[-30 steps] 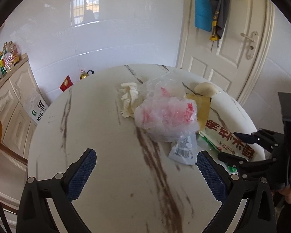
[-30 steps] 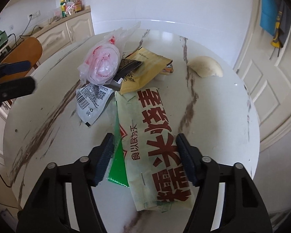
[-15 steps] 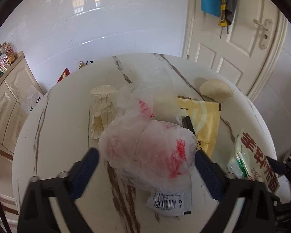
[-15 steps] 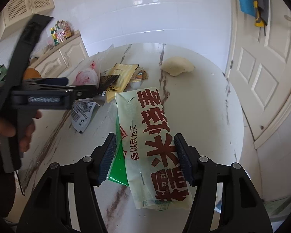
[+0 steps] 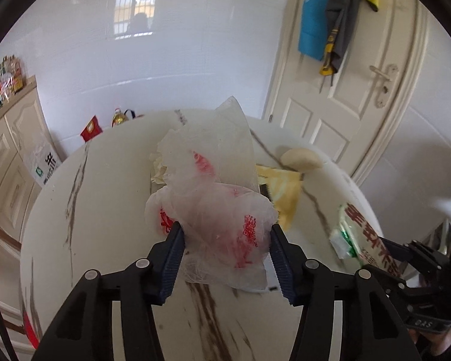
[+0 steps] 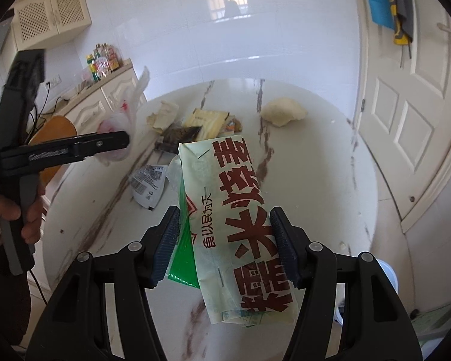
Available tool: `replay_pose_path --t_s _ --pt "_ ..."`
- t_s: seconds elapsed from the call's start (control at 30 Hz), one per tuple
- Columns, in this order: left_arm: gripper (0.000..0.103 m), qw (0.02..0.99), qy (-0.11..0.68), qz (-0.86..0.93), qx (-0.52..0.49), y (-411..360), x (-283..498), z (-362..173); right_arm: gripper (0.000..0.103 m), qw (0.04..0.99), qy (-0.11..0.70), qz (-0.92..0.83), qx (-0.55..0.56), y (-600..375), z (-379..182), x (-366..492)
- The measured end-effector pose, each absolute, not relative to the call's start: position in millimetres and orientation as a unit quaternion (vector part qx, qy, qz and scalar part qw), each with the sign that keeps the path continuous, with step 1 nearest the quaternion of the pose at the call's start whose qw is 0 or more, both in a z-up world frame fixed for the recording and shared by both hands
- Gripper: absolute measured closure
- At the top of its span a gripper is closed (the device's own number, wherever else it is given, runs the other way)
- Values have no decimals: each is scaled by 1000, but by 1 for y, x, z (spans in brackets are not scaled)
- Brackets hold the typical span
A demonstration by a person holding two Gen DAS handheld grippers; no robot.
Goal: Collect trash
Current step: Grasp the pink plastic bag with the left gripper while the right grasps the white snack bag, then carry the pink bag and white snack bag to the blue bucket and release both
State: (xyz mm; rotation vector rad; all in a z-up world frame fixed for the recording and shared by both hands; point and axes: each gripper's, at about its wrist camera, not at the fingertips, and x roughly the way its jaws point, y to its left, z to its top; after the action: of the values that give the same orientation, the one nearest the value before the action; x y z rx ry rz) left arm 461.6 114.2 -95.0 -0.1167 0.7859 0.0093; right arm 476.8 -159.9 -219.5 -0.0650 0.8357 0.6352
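Left wrist view has your left gripper [image 5: 227,254], jaws just closing, pinching the crumpled plastic bag [image 5: 216,216] above the desk [image 5: 105,210]. Only the right wrist shows the right gripper [image 6: 224,245] clamped on the noodle packet [image 6: 237,210], lifted near the desk's front edge, with the barcode wrapper [image 6: 147,185] lying loose.

2 claws [image 5: 227,252] [image 6: 224,243], 1 plastic bag [image 5: 216,210], 1 green packet [image 6: 237,210], 1 table [image 5: 105,210]
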Motion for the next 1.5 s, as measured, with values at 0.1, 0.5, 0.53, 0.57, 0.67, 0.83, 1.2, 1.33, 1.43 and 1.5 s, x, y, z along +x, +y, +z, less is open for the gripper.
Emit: replay_pose_path --t_s 0.1,0.5,0.53,0.57,0.67,0.83,1.2,1.33,1.43,1.5 --pt "52 929 367 -15 -36 89 443 -80 45 871 388 300 -25 -170 -208 467" --pt "52 918 365 -147 50 -80 423 -74 45 913 351 206 18 -299 -178 419" --pt "52 914 368 -158 58 -95 425 -77 45 916 351 193 22 -313 -179 417" --pt "52 909 373 -172 66 -113 427 -82 45 918 352 181 30 -327 -181 415" --pt "52 894 389 -204 84 -156 436 -99 44 921 358 148 47 -366 -193 416" --pt "52 871 421 -228 110 -211 468 -137 44 917 377 103 75 -425 -224 429" --pt "48 822 497 -240 142 -292 577 -263 44 882 450 29 136 -523 -343 481" --pt "41 813 512 -238 140 -311 607 -294 44 868 472 18 152 -543 -382 494" --pt "27 812 519 -228 140 -318 632 -312 44 863 478 15 164 -552 -399 503" --pt "20 816 517 -220 136 -322 644 -318 44 858 483 16 173 -558 -411 507"
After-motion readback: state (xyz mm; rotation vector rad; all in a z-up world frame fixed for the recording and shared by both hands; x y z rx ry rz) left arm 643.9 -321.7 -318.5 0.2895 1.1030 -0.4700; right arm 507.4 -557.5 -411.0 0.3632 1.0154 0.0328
